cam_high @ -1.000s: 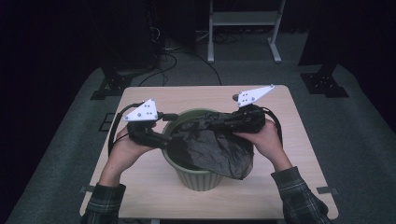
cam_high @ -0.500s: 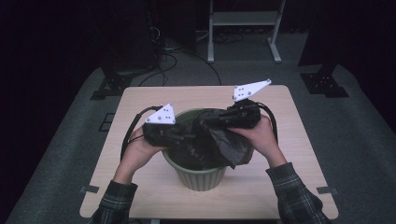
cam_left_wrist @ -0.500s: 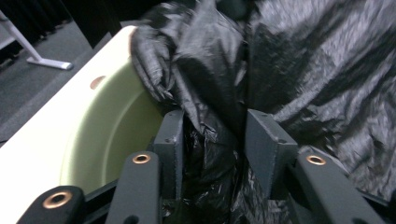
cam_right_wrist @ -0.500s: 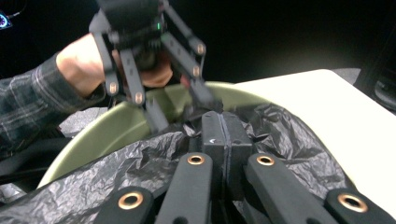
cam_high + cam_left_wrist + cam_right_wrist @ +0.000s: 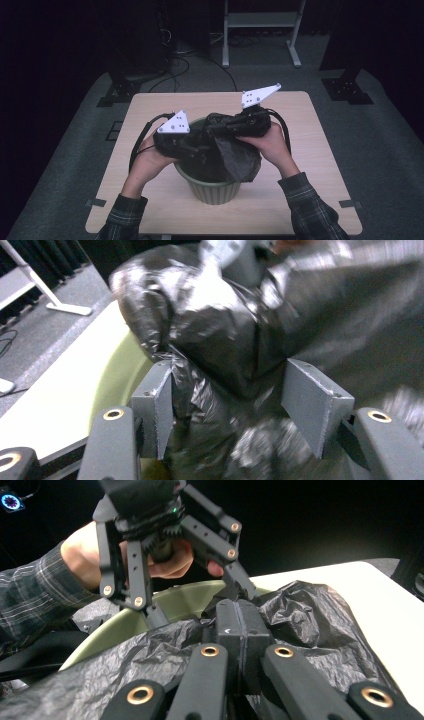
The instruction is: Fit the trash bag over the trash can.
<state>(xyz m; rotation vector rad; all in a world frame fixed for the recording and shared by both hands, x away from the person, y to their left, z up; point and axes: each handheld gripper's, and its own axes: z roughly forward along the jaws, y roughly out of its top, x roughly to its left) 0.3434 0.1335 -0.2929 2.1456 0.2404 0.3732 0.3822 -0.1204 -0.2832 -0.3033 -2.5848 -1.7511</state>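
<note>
At centre of the high view: table [image 5: 150, 205], pale wood top, bearing one green bin [image 5: 215, 190] near its front middle. Black bag [image 5: 239, 157], crinkled plastic, lies half in the bin, draped over the rim at the right of the frame.

Right gripper [image 5: 239, 622]: jaws pressed together, a fold of the bag pinched between them; bag spreads under the jaws across the lower half of the right gripper view. Seen in the high view above the bin's far rim, right of centre.

Left gripper [image 5: 225, 405]: jaws partly apart, having just been opening; bag bunched between them, touching the left pad, clear of the right one. Seen in the high view at the bin's left rim [image 5: 192, 145]; in the right gripper view at upper left, its fingertips reaching down to the bag.

Left hand [image 5: 150, 160], plaid sleeve, left of the bin; right hand [image 5: 272, 145] to its right.
</note>
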